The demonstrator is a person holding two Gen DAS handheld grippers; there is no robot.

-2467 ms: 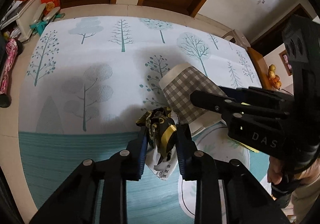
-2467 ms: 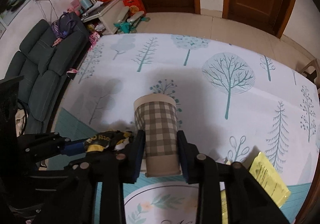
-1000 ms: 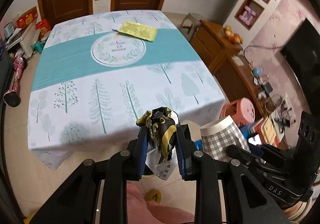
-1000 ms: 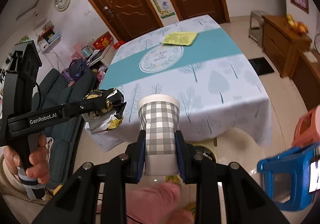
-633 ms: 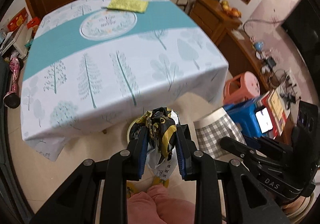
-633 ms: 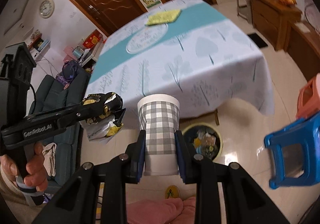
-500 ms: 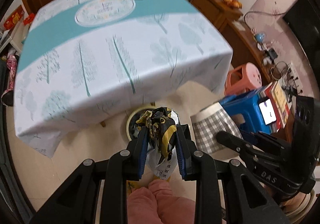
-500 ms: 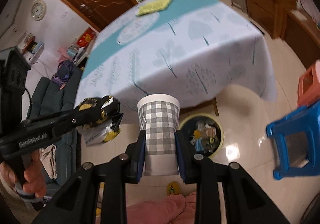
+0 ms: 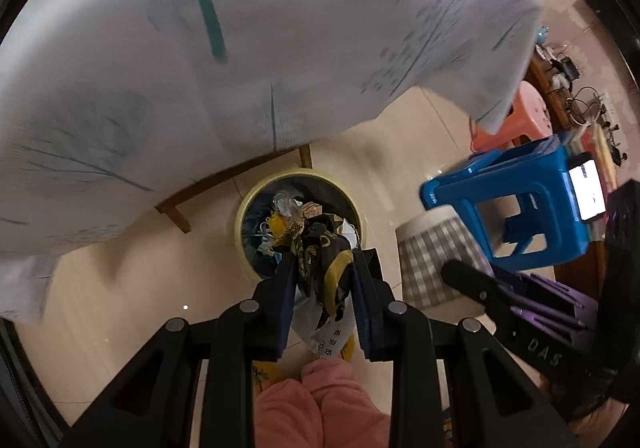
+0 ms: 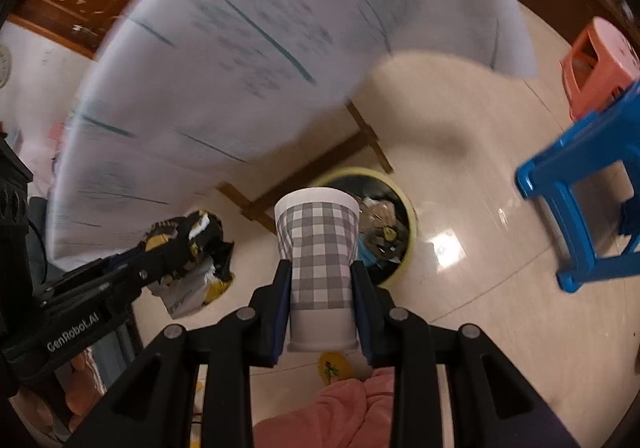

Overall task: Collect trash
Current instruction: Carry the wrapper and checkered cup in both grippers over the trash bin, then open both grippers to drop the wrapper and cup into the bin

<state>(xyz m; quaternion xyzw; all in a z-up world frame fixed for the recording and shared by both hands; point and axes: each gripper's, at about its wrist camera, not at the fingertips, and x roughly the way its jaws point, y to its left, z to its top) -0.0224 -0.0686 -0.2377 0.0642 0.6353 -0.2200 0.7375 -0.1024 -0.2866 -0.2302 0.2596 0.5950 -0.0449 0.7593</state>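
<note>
- Left wrist view: left gripper (image 9: 322, 268) pointing steeply down, pads clamped on a crumpled black-and-yellow snack wrapper (image 9: 324, 268), white printed tail of it hanging below the jaws.
- Directly beyond the wrapper, at 12 o'clock from the fingertips: round bin with a yellow rim (image 9: 246, 208), already holding mixed litter.
- At 3 o'clock: checked paper cup (image 9: 434, 260), pinched by the right gripper's black fingers (image 9: 472, 284).
- Filling the upper half: blurred tree-print tablecloth (image 9: 200, 48), wooden table leg (image 9: 176, 214) showing under its hem just left of the bin.
- At 2 o'clock: blue plastic stool (image 9: 516, 188), pink stool (image 9: 528, 104) behind it.
- At 6 o'clock: pink sleeve or trouser cloth (image 9: 320, 404), cannot tell which.
- Right wrist view: right gripper (image 10: 322, 288) squeezing the grey-and-white checked cup upright between both pads, open rim toward the camera's far side.
- Just behind the cup at 1 o'clock: same yellow-rimmed bin, partly hidden by the cup.
- At 9 o'clock: left gripper with the wrapper, beside the bin, not over it from this angle.
- Blue stool at 3 o'clock, tablecloth overhead, glossy beige floor tiles (image 10: 480, 308) below.
</note>
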